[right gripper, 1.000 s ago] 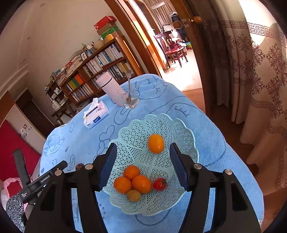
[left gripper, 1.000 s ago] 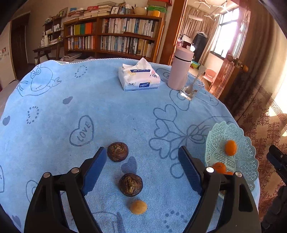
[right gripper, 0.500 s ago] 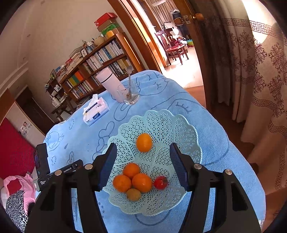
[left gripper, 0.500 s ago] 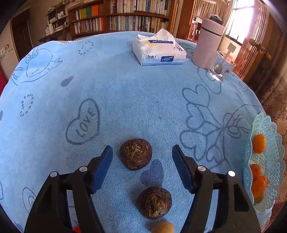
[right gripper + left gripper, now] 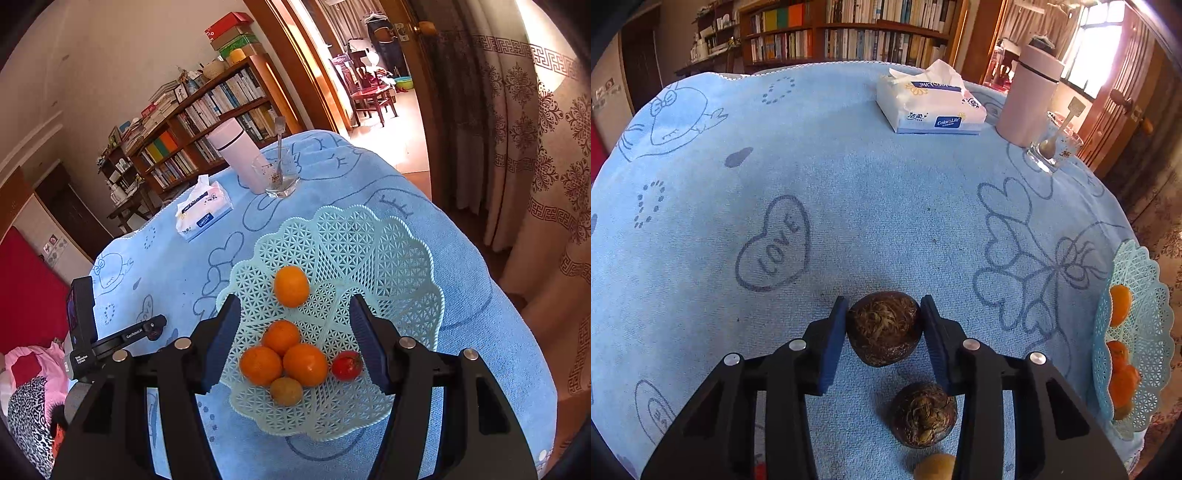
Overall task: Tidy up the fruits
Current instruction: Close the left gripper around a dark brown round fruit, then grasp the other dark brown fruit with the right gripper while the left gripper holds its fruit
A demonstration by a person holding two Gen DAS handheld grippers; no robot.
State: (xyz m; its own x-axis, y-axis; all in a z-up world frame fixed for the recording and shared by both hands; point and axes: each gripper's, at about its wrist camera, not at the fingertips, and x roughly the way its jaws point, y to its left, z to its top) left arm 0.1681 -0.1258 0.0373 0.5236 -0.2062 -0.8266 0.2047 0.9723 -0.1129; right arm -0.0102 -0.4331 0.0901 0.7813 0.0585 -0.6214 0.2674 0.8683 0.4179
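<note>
My left gripper (image 5: 884,325) is shut on a dark brown round fruit (image 5: 884,328) on the blue tablecloth. A second brown fruit (image 5: 923,414) lies just behind it, and a small tan fruit (image 5: 934,467) lies at the bottom edge. The pale green lattice fruit basket (image 5: 388,266) holds several oranges (image 5: 291,286), a small red tomato (image 5: 346,365) and a tan fruit (image 5: 286,391). My right gripper (image 5: 293,338) is open and empty above the basket. The basket also shows at the right of the left wrist view (image 5: 1156,332).
A tissue pack (image 5: 929,103), a pink flask (image 5: 1030,99) and a glass with a spoon (image 5: 1052,147) stand at the far side of the table. The table edge drops off beyond the basket. Bookshelves and a doorway lie behind.
My left gripper moved forward and down, and its jaws closed onto the farther brown fruit. The right gripper stayed open above the basket, shifting only slightly.
</note>
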